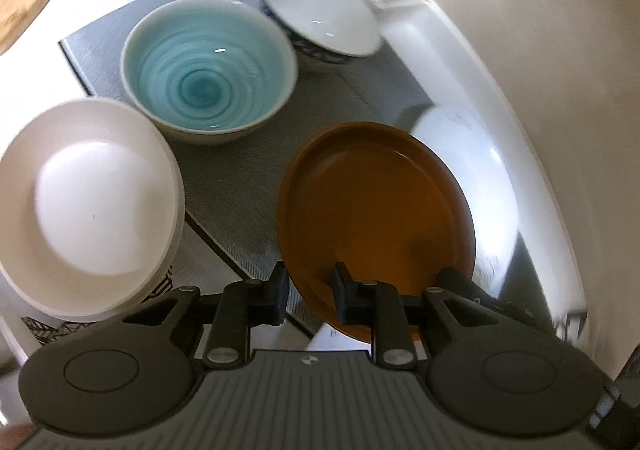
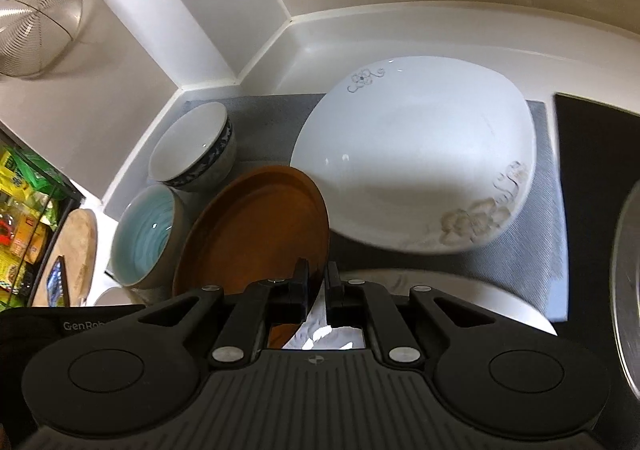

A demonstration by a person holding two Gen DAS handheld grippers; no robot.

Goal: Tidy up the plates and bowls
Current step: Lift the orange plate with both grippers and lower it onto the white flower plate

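- The right gripper (image 2: 316, 282) has its fingers (image 2: 300, 284) pinching the near rim of a brown plate (image 2: 256, 234); the two fingers stand close together with the plate's edge between them.
- In the left wrist view the same brown plate (image 1: 372, 210) is tilted, held up off a grey mat (image 1: 232, 170) that lies on the white table (image 1: 100, 22).
- The left gripper (image 1: 310, 290) has its fingers (image 1: 280, 286) spread apart. The brown plate's near rim lies between them; the right-hand finger reaches over the plate's inner face, the left-hand finger stands just outside the rim. I cannot tell whether either one touches the plate.
- Behind the brown plate, on the mat, rests a large white plate (image 2: 416, 158) with pale flower patterns near its edges; in the left wrist view only its blurred edge (image 1: 480, 170) shows past the brown plate.
- A turquoise bowl (image 1: 208, 66) with a spiral glaze inside sits upright on the mat, left of the brown plate.
- Just behind it stands a white bowl with a blue patterned outside (image 1: 320, 14), close to the wall corner.
- At the left edge of the left wrist view, a plain white bowl (image 1: 88, 206) sits beside the turquoise bowl, off the mat's corner, over something black and white patterned.
- A metal mesh strainer (image 2: 36, 18) hangs at the upper left of the right wrist view.
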